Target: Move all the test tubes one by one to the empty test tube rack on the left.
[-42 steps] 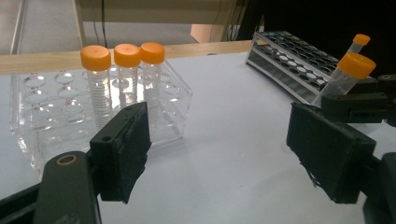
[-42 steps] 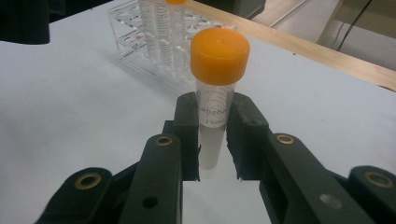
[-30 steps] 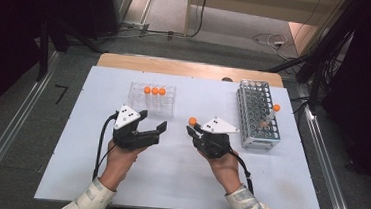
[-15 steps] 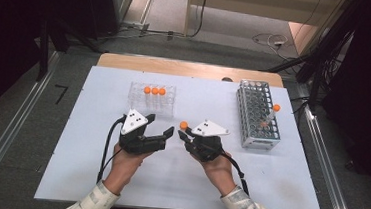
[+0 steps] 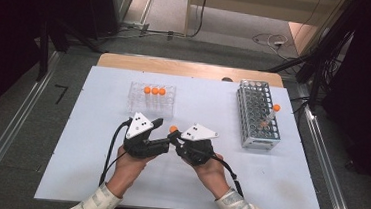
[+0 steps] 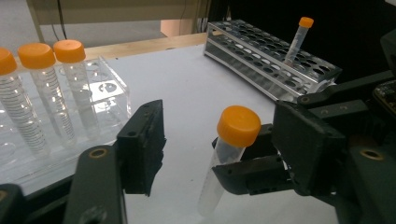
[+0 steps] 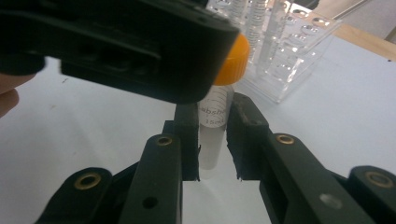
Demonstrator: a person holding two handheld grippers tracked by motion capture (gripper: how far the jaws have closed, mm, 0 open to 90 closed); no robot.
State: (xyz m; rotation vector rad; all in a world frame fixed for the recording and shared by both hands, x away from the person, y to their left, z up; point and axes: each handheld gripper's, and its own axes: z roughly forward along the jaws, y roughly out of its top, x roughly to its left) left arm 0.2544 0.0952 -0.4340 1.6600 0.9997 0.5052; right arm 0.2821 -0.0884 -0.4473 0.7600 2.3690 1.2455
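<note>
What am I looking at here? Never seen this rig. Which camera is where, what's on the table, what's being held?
No robot arm: a person holds a two-jaw gripper in each hand at a white table. The high view looks down from above the person's side; the other two cameras ride on the grippers and look along their black jaws.

On the table: a clear rack with three orange-capped tubes, and a metal rack with one tube leaning in it.

The right gripper is shut on an orange-capped tube, clamping its clear body below the cap. The left gripper has just been closing, with that tube's cap end between its jaws, but the near jaw still stands clear of it.
</note>
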